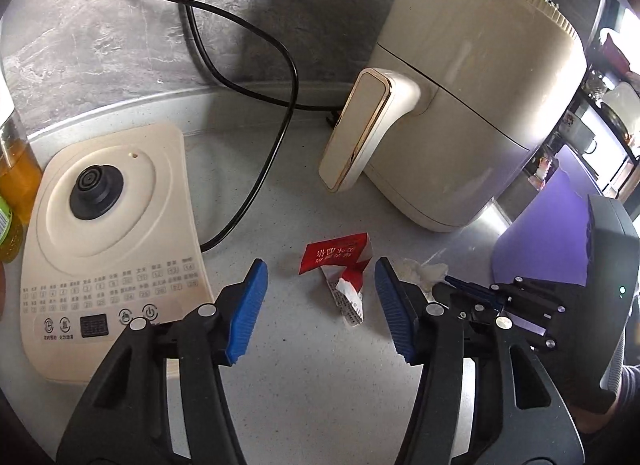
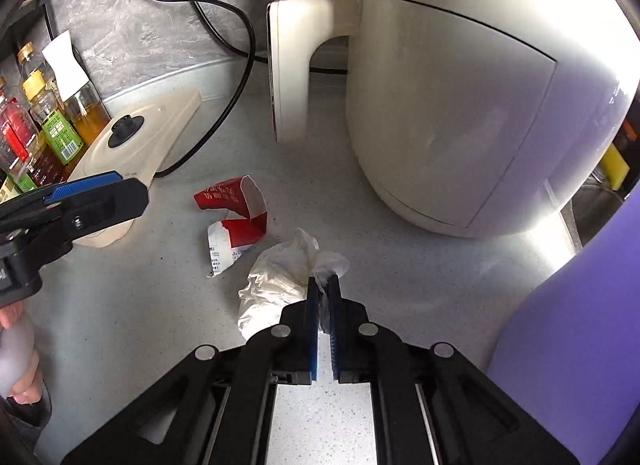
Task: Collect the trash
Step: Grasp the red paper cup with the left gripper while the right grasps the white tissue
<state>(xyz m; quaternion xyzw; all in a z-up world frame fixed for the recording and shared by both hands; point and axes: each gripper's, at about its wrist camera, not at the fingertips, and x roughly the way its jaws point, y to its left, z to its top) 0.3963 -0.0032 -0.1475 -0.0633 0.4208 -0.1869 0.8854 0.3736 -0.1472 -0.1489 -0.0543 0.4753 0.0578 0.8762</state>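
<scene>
Bright daylight from the right glares on the counter (image 2: 536, 241); the fryer (image 1: 472, 97) shadows the wall; fisheye edges vignette.

A home kitchen is shown. A speckled grey countertop (image 1: 320, 385) is backed by a grey stone-patterned wall (image 1: 120, 25). A cream air fryer (image 1: 472, 97) is set on the counter, with a cream kettle base (image 1: 112, 233) near it and a black power cord (image 1: 256, 169) trailed between them. Bottles of oil and sauces (image 2: 44, 121) are lined up along the wall beside the kettle base.
</scene>
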